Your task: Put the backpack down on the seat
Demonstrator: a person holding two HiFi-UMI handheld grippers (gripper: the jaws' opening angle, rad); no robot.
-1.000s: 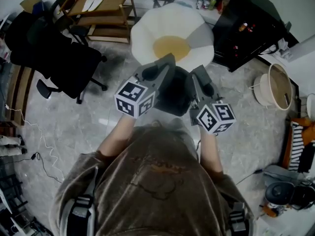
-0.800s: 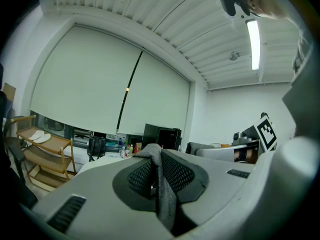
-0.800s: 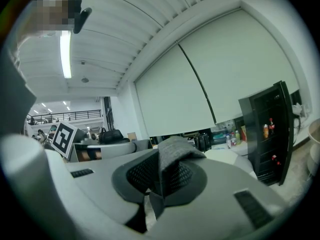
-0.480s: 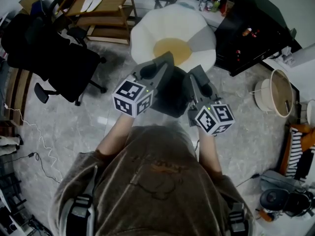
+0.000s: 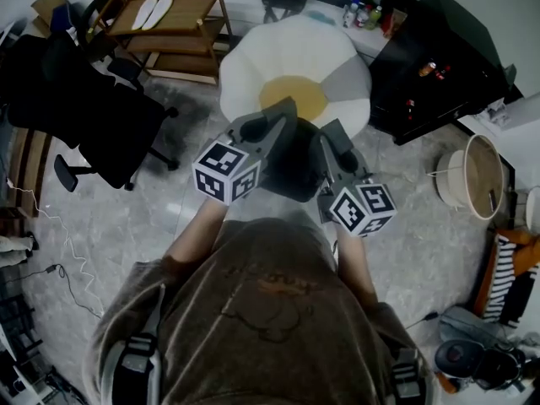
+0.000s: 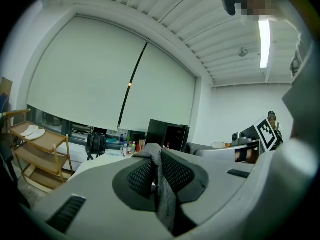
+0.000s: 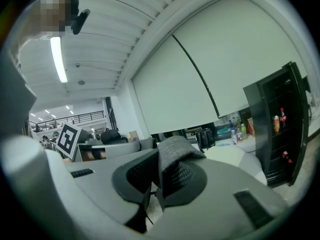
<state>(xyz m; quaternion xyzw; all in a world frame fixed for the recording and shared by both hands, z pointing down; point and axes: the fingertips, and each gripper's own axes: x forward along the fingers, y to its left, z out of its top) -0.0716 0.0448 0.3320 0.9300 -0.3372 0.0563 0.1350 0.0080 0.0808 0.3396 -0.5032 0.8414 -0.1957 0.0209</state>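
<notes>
A dark backpack [image 5: 295, 165] hangs in front of the person, between the two grippers and above the floor. My left gripper [image 5: 283, 113] is shut on a grey backpack strap [image 6: 163, 186], which runs between its black pads [image 6: 140, 176]. My right gripper [image 5: 332, 135] is shut on another grey strap [image 7: 172, 153], pinched in the same way. The seat [image 5: 253, 62] is a white, egg-shaped cushion with a yellow centre [image 5: 295, 94]; it lies just beyond the backpack. Most of the backpack is hidden by the grippers.
A black office chair [image 5: 93, 112] stands at the left. A wooden rack [image 5: 173, 28] with pale slippers is at the back left. A black cabinet [image 5: 439, 66] stands right of the seat. A round basket [image 5: 474, 165] sits on the floor at the right. Bottles [image 5: 364, 13] line the back ledge.
The person has stepped forward: the seat now lies closer to the grippers and the backpack. Both grips on the straps are unchanged.
</notes>
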